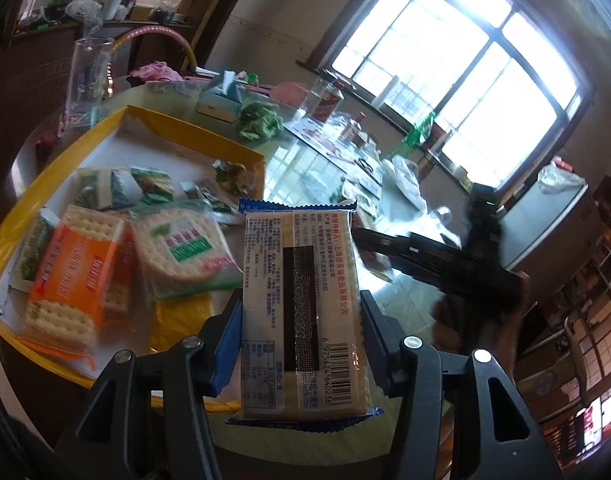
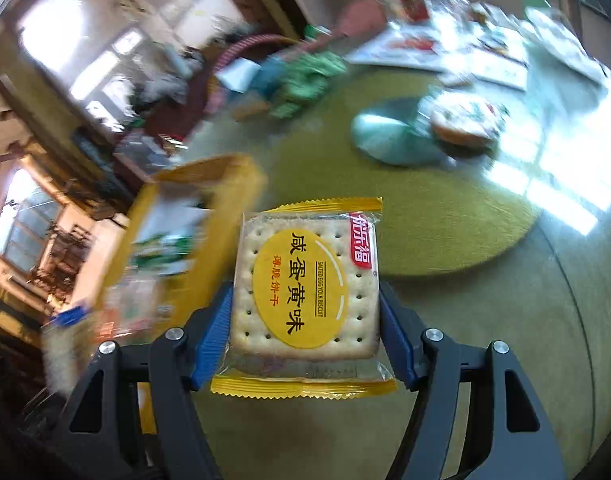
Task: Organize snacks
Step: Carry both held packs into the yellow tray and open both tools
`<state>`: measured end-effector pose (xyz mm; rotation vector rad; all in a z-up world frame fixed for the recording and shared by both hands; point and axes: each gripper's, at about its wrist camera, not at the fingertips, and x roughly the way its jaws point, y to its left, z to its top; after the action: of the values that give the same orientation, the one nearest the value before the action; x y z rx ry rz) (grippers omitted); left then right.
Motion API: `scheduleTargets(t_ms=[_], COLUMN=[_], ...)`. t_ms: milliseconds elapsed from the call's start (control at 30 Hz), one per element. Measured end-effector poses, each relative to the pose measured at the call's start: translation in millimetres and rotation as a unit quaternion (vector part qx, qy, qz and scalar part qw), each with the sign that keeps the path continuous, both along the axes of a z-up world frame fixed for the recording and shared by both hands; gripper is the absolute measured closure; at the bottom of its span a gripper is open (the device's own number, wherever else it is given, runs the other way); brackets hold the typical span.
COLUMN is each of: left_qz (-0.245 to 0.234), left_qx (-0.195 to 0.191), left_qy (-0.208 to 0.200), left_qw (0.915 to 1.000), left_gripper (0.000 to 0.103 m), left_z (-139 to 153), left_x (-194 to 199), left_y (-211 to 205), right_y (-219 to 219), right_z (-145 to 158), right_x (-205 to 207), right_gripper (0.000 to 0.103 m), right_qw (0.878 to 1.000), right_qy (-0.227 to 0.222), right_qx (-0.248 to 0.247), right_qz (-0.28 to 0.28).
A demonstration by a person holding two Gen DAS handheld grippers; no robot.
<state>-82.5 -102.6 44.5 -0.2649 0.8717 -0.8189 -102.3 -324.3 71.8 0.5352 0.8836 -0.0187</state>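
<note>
My left gripper point(image 1: 301, 300) is shut on a blue-edged cracker pack point(image 1: 301, 264), held upright with its printed back and barcode facing the camera. Left of it stands a yellow-rimmed box point(image 1: 193, 136) holding an orange cracker pack point(image 1: 77, 276), a round green-labelled cracker pack point(image 1: 177, 248) and several small green packets point(image 1: 121, 188). My right gripper point(image 2: 305, 292) is shut on a yellow salted-egg-yolk biscuit pack point(image 2: 301, 280), with the blue pads point(image 2: 215, 332) pressing both sides, above the table. The yellow box point(image 2: 233, 172) lies blurred to its left.
A round green mat point(image 2: 425, 208) covers the table, with a bowl point(image 2: 461, 124) on a glass disc beyond it. A tall glass point(image 1: 87, 76), a tissue box point(image 1: 221, 100), a green cloth point(image 1: 261, 120) and a bottle point(image 1: 325, 100) stand behind the box.
</note>
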Motion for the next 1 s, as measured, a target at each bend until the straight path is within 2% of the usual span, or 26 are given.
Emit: scheduleTargets(t_ms=[167, 300, 433, 667, 833, 1000], left_qz=[0.036, 0.066, 0.076, 0.051, 0.040, 0.033], left_qx=[-0.003, 0.017, 0.044, 0.068, 0.097, 0.137], left_qy=[-0.008, -0.021, -0.013, 0.031, 0.073, 0.094], left_qw=[0.9993, 0.9975, 0.9961, 0.9959, 0.9918, 0.9855], left_gripper=[0.049, 0.049, 0.049, 0.049, 0.049, 0.049], left_z=[14.0, 21.5, 15.7, -9.0, -23.2, -36.7], left_x=[25.8, 58.3, 103.7, 167.8, 201.9, 226.3], left_y=[31.7, 53.7, 60.6, 51.2, 39.9, 25.5], right_y=[53.7, 90.9, 118.0, 138.9, 143.0, 147.2], right_z=[38.0, 45.3, 34.2, 5.0, -12.4, -27.4], right_x=[11.3, 37.3, 78.5, 145.1, 175.1, 185.2], right_gripper=[0.034, 0.034, 0.034, 0.034, 0.034, 0.034], right_qw=[0.998, 0.996, 0.995, 0.994, 0.992, 0.990], right_qy=[-0.045, -0.050, -0.025, 0.032, 0.063, 0.085], right_qx=[0.002, -0.006, -0.013, -0.024, -0.018, -0.047], right_qz=[0.046, 0.077, 0.092, 0.104, 0.106, 0.101])
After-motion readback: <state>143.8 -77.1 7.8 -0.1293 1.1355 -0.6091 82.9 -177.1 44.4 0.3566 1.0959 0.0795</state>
